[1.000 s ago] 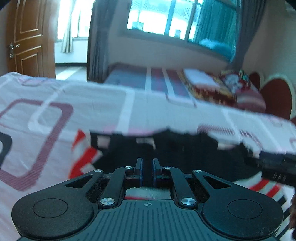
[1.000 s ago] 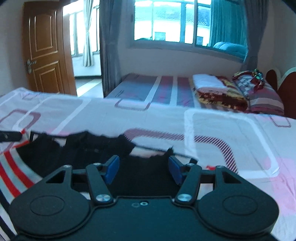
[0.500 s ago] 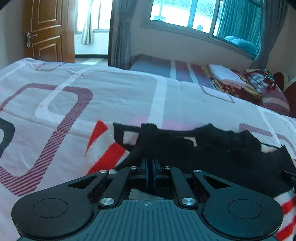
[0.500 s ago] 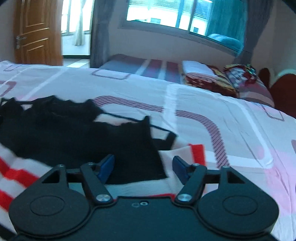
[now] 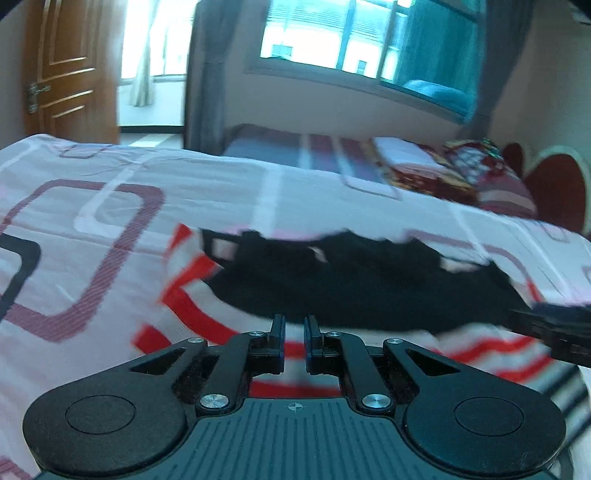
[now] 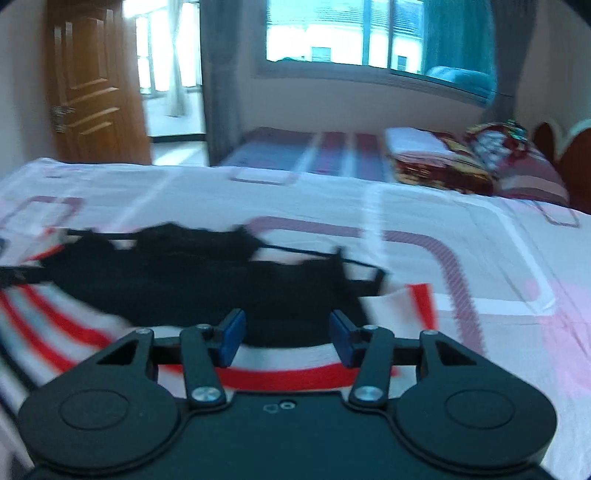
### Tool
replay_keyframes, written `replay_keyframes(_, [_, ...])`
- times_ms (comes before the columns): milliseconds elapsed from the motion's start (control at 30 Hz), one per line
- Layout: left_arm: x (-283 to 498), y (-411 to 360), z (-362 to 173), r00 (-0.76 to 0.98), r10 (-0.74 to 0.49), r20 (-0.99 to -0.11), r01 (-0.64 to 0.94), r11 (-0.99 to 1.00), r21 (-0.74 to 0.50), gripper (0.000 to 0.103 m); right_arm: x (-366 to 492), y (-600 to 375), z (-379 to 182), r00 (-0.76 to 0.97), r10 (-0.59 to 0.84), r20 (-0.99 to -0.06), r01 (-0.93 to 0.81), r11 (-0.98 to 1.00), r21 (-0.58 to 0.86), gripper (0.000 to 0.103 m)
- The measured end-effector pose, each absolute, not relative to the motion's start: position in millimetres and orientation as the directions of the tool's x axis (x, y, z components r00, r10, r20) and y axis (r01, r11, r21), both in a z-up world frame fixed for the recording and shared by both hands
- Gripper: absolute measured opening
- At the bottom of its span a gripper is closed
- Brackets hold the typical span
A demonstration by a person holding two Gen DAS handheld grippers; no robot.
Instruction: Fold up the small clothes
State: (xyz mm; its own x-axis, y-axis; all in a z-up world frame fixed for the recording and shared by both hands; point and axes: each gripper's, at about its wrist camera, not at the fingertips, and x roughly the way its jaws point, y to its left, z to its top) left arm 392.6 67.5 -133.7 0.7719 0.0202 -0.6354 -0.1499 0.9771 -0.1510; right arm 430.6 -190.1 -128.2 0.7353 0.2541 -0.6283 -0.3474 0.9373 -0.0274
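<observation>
A small black garment with thin straps (image 5: 354,280) lies on a white cloth with red stripes (image 5: 192,314) on the bed. It also shows in the right wrist view (image 6: 207,280), on the same striped cloth (image 6: 74,332). My left gripper (image 5: 294,325) is slightly open with a narrow gap and holds nothing, just short of the garment's near edge. My right gripper (image 6: 287,328) is wide open and empty, above the garment's near right part. The right gripper's tip (image 5: 554,325) shows at the right of the left wrist view.
The bed sheet (image 5: 110,206) is pale pink with purple rounded-square patterns. A second bed (image 6: 332,151) with folded bedding (image 6: 439,162) stands behind. A wooden door (image 6: 92,85) is at the back left, a window (image 6: 369,33) at the back.
My left gripper has let go of the black garment, opened a little and drawn back. The garment now lies flat on the striped cloth. My right gripper has stayed open and drawn back slightly.
</observation>
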Motion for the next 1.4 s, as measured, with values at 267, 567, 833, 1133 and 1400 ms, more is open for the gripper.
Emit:
replay_keyframes(267, [374.7, 72.3, -157.7, 0.757, 0.065, -0.650, -0.176, 0.979, -0.107, 0.008, 404.3, -140.3, -147.7, 0.700, 0.260, -0.666, -0.454, 0.881, -0.134, 0.049])
replay_keyframes(567, [356.9, 82.3, -141.9, 0.750, 0.100, -0.654, -0.227, 0.967, -0.112, 0.008, 402.9, -176.2, -149.2, 0.728, 0.191, -0.658, -0.321, 0.944, -0.081, 0.055])
replay_keyframes(833, [344.6, 45.6, -143.9, 0.753, -0.001, -0.658, -0.108, 0.986, -0.125, 0.008, 367.7, -158.6, -141.9, 0.705, 0.263, -0.659, -0.357, 0.934, -0.009, 0.050])
replay_keyframes(1133, [328.7, 74.3, -155.4, 0.742, 0.018, -0.670, -0.163, 0.975, -0.154, 0.008, 351.7, -197.9, -155.4, 0.707, 0.200, -0.678, -0.309, 0.950, -0.042, 0.056])
replay_keyframes(1400, [320.6, 76.8, -147.8, 0.733, 0.023, -0.680, -0.192, 0.966, -0.174, 0.008, 334.7, -214.0, -158.3, 0.722, 0.079, -0.688, -0.237, 0.962, -0.138, 0.053])
